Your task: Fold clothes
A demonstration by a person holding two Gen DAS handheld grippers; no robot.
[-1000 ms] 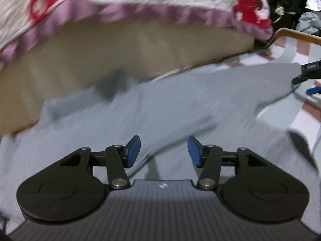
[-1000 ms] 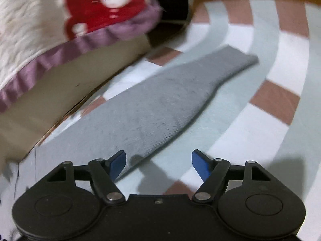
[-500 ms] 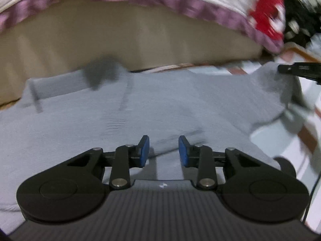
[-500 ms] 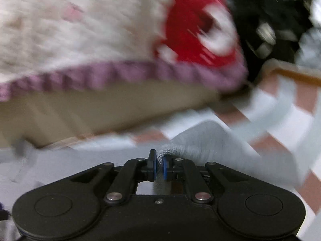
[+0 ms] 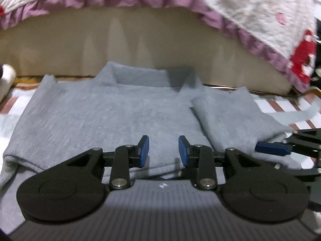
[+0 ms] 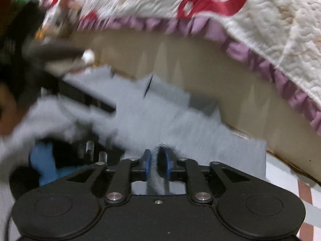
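Grey sweater [image 5: 112, 118] spread flat on a striped mat [image 5: 280, 110] beside a bed with a frilled quilt [image 5: 260, 20]; its right sleeve [image 5: 230, 118] lies folded inward over the body, probably to narrow the garment. Right hand-held gripper [image 6: 155, 161] is clamped on the sleeve end. Left hand-held gripper [image 5: 163, 150], jaws apart and empty, hovers over the hem.

1. Grey fleecy sweater [image 5: 112, 118], spread flat, collar toward the far edge.
2. Lay on a striped cover, just beside a beige upright panel.
3. Right sleeve [image 5: 230, 118] folded inward over the body, cuff end pinched at the near right.
4. Left edge doubled under, slightly rumpled.
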